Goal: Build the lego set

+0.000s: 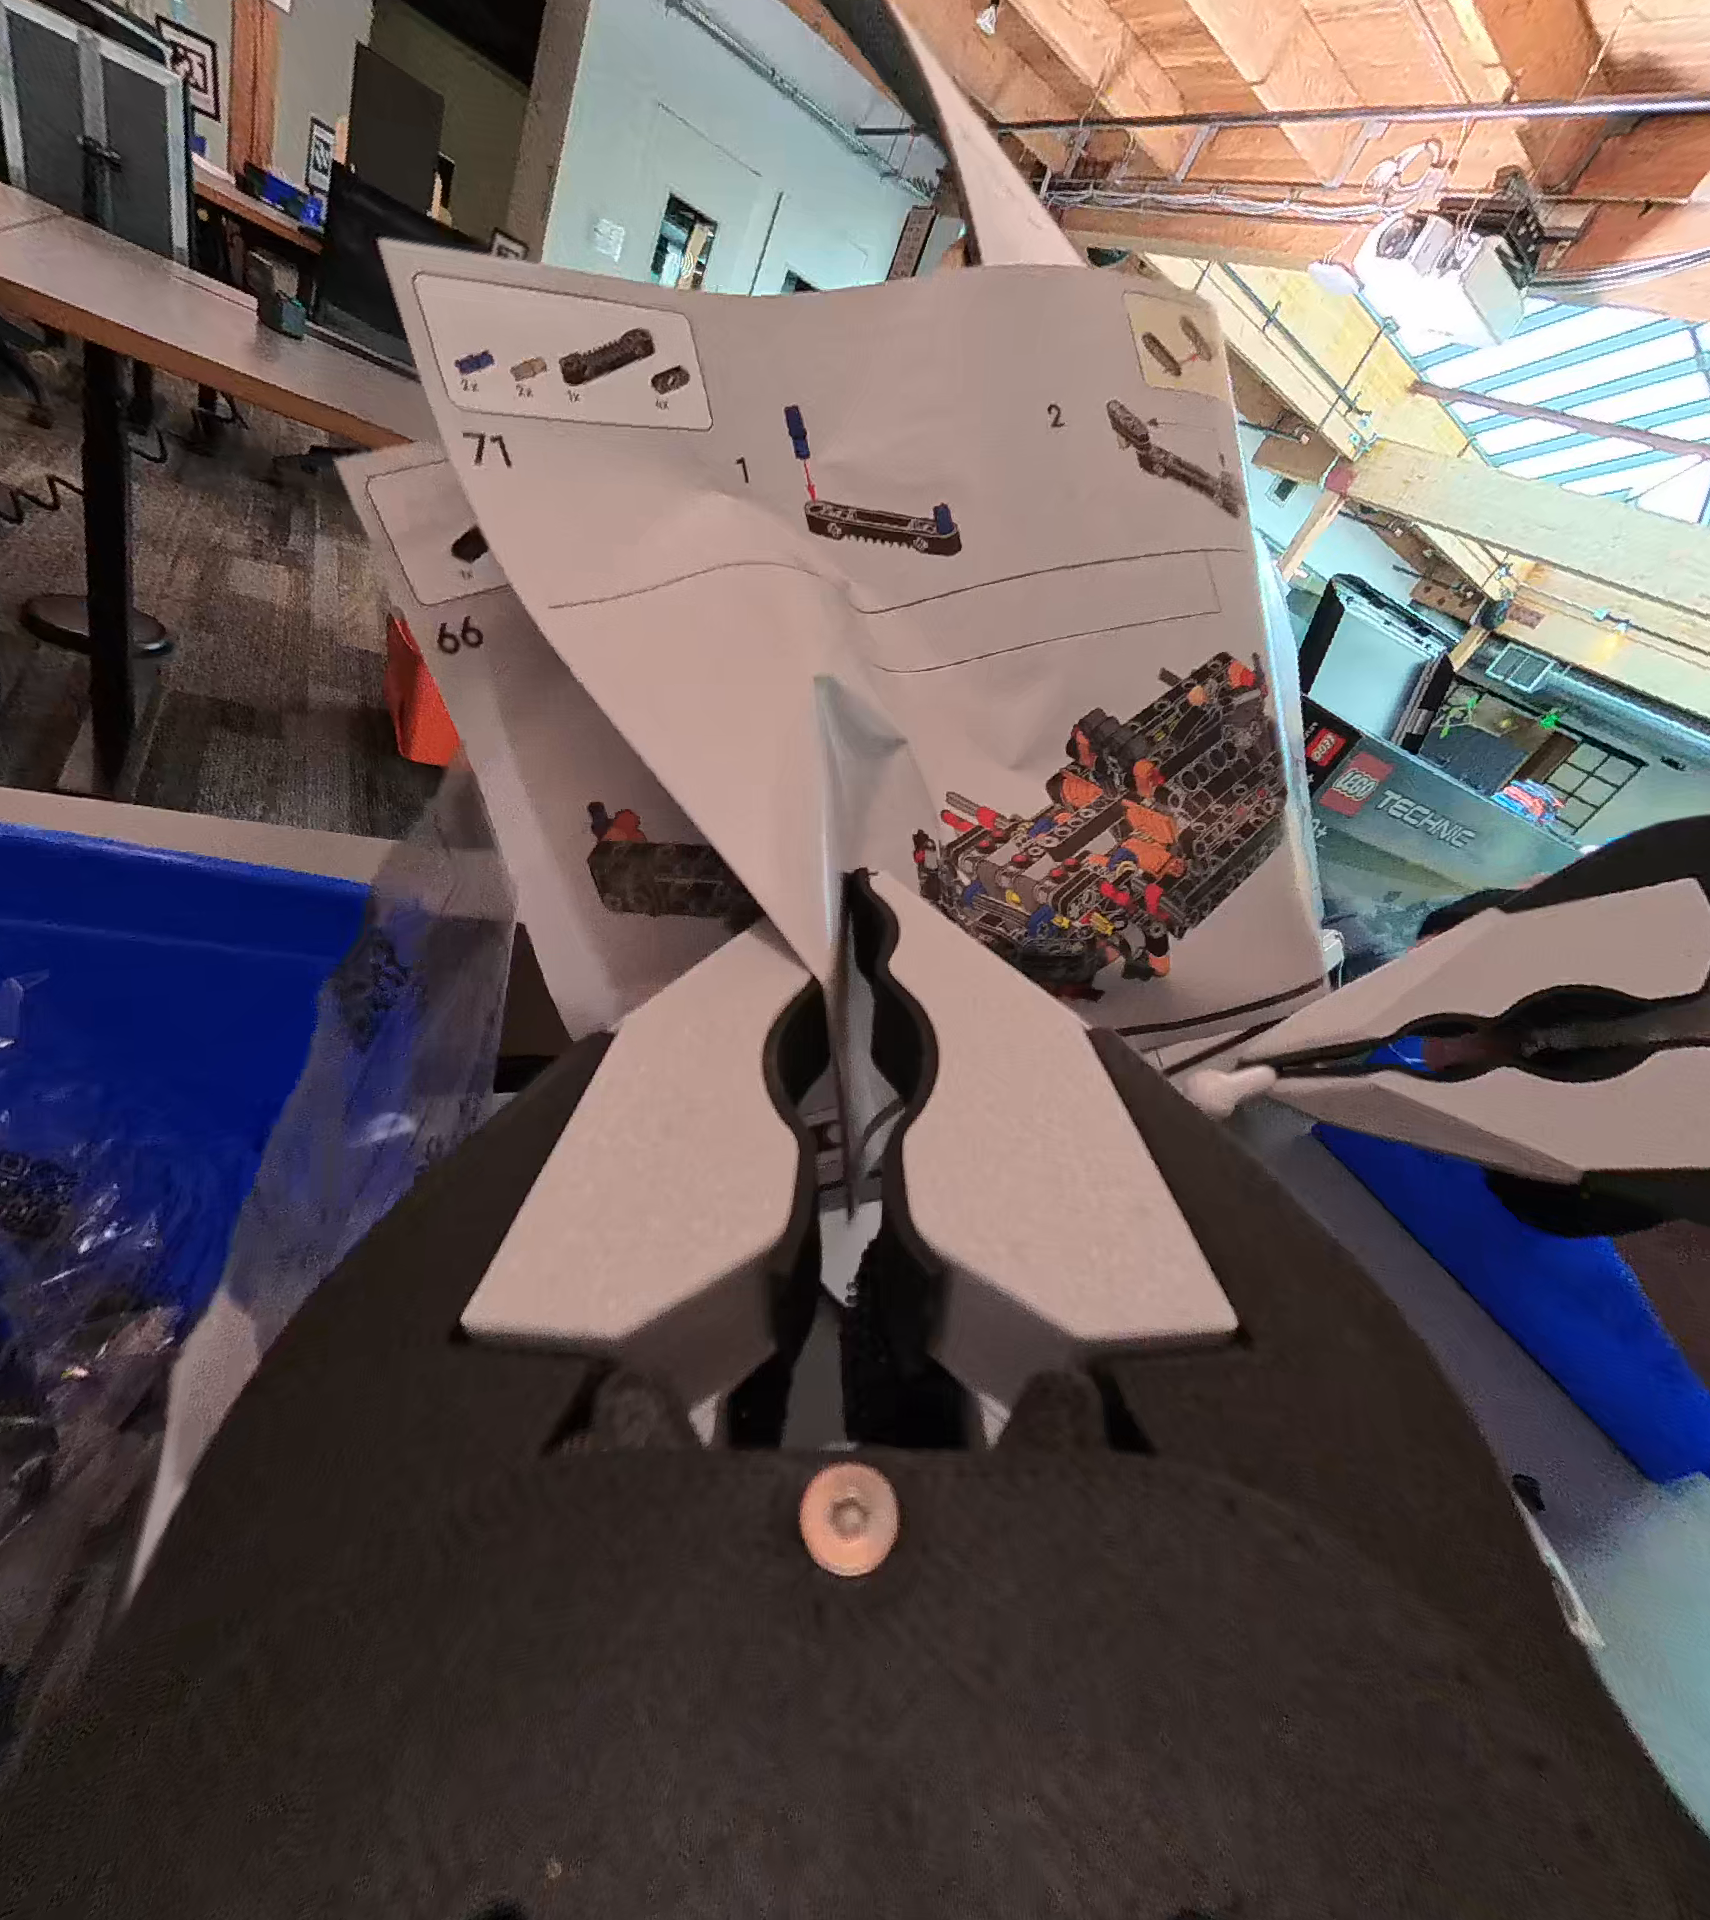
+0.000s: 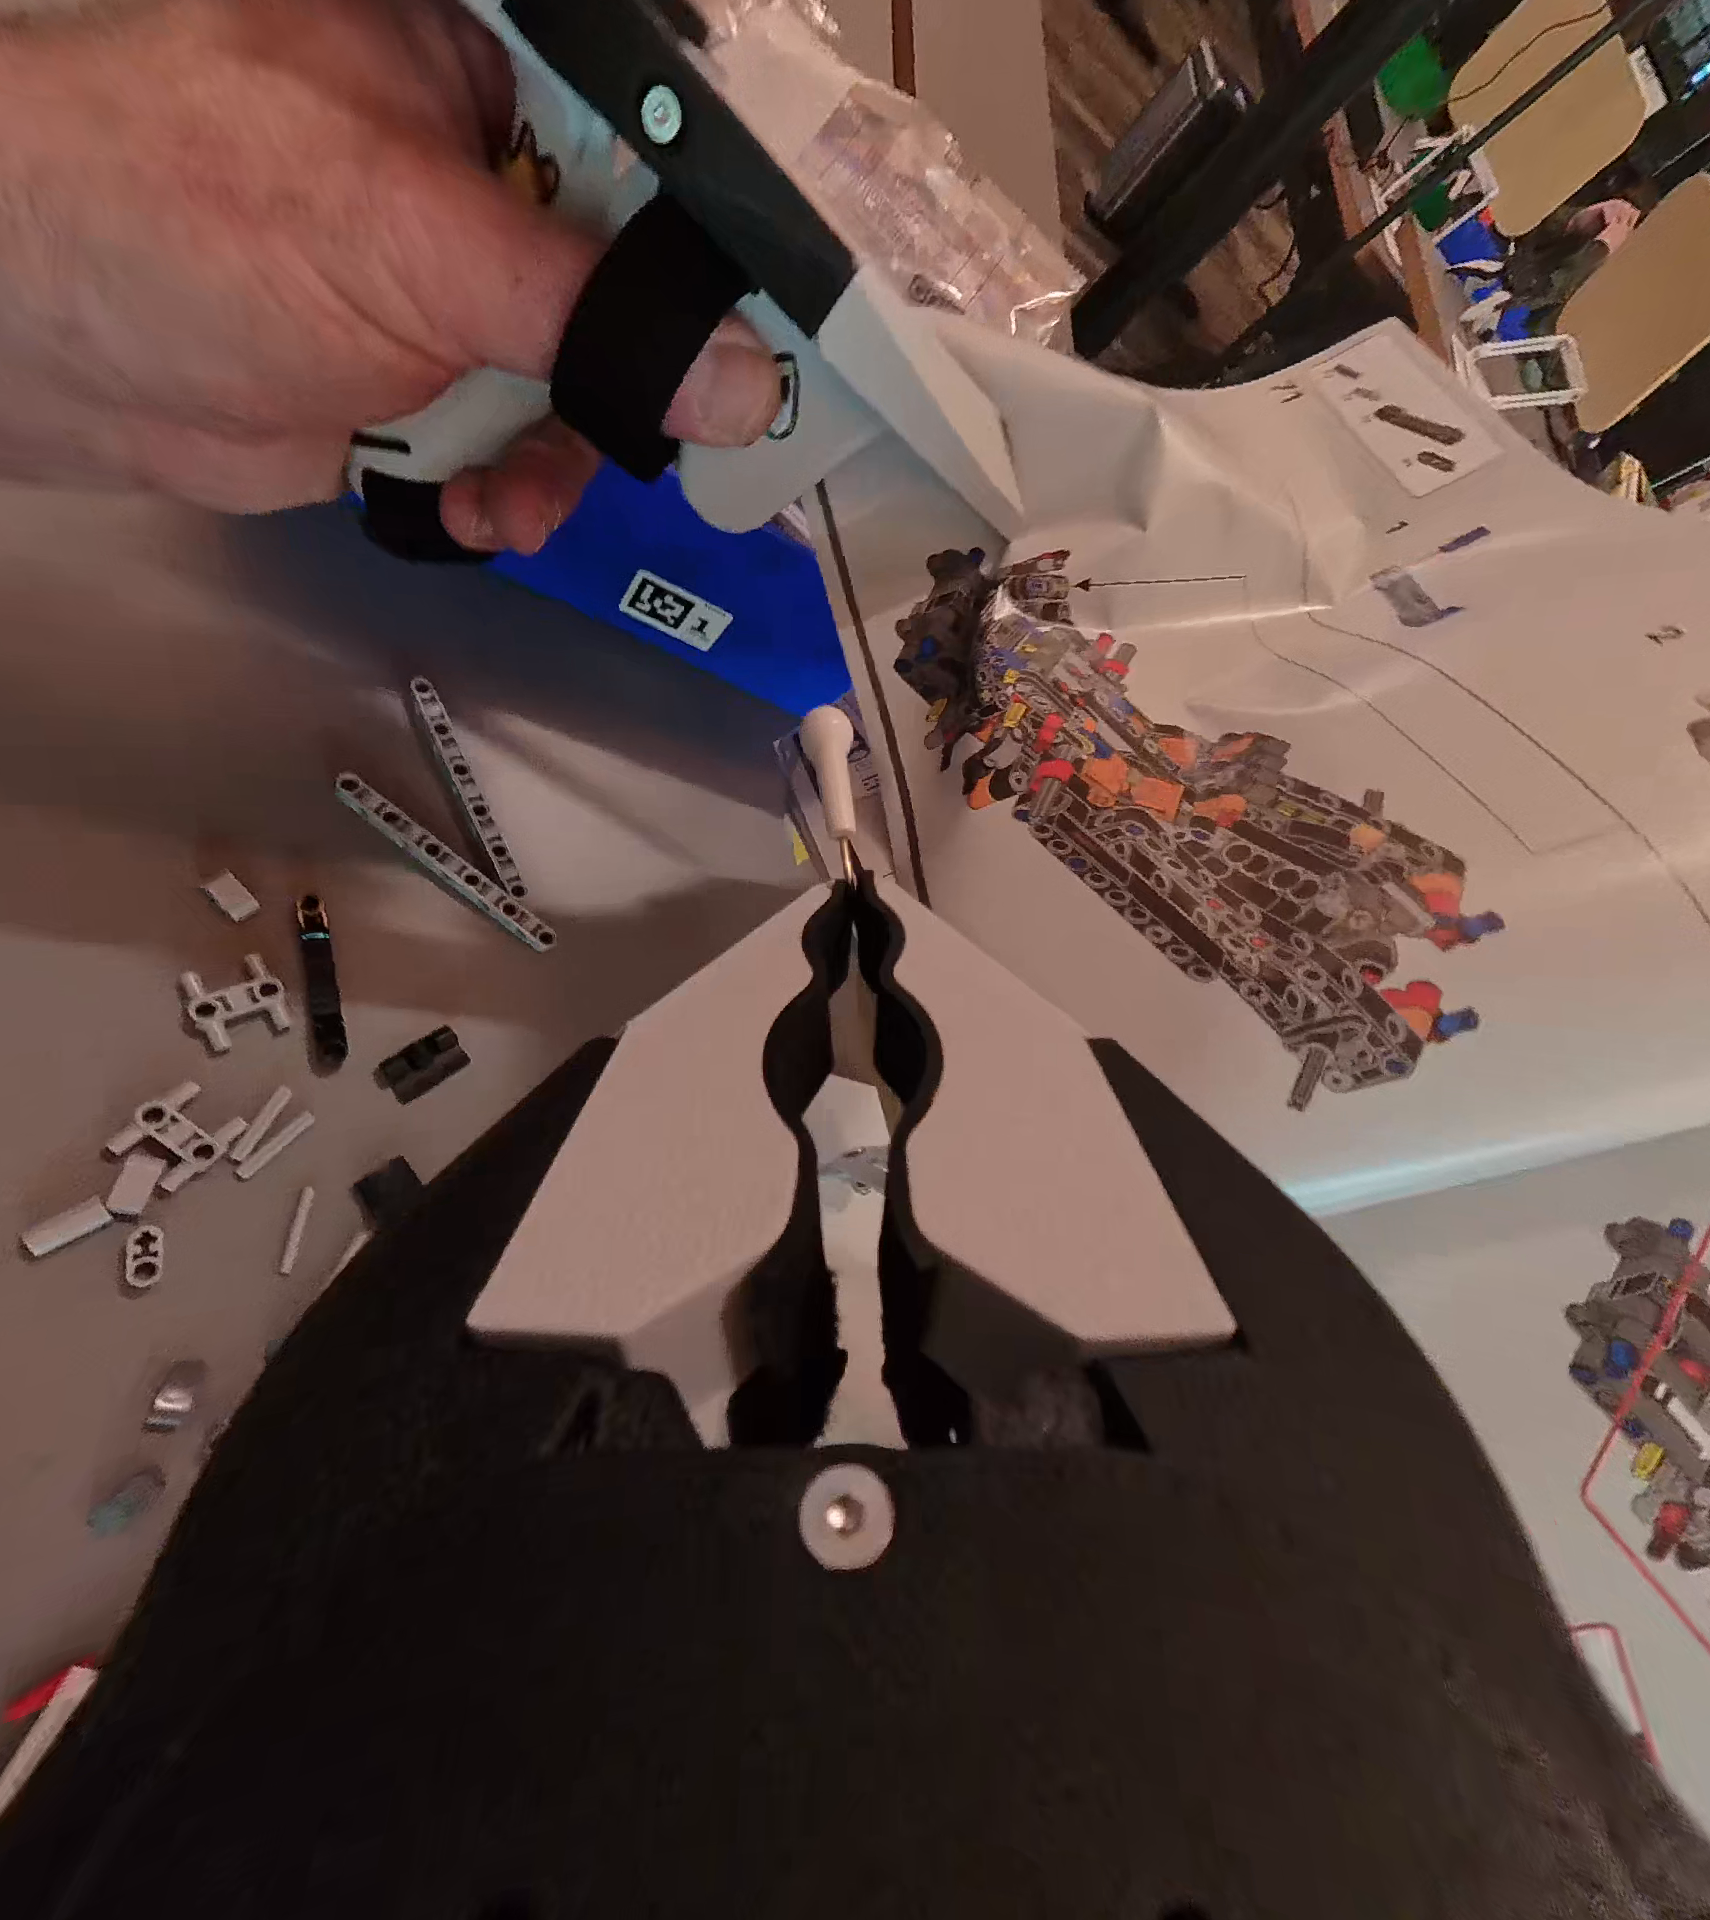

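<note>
My left gripper [image 1: 851, 904] is shut on a page of the open instruction booklet [image 1: 934, 623] and holds that page lifted and creased. The booklet also shows in the right wrist view [image 2: 1246, 831], where a hand [image 2: 207, 239] holds the left gripper at the top. My right gripper [image 2: 856, 894] is shut on a thin white-tipped pin [image 2: 828, 748], just beside the booklet's lower edge. It also shows in the left wrist view [image 1: 1256, 1070]. Loose grey and black lego pieces, among them two long grey beams [image 2: 446, 831], lie on the table to the left.
A blue bin [image 1: 155, 935] with clear plastic bags [image 1: 51, 1195] of parts sits to the left. Another blue bin [image 2: 726, 592] with a tag stands behind the pin. The lego box [image 1: 1402, 810] stands behind the booklet. Desks and chairs fill the background.
</note>
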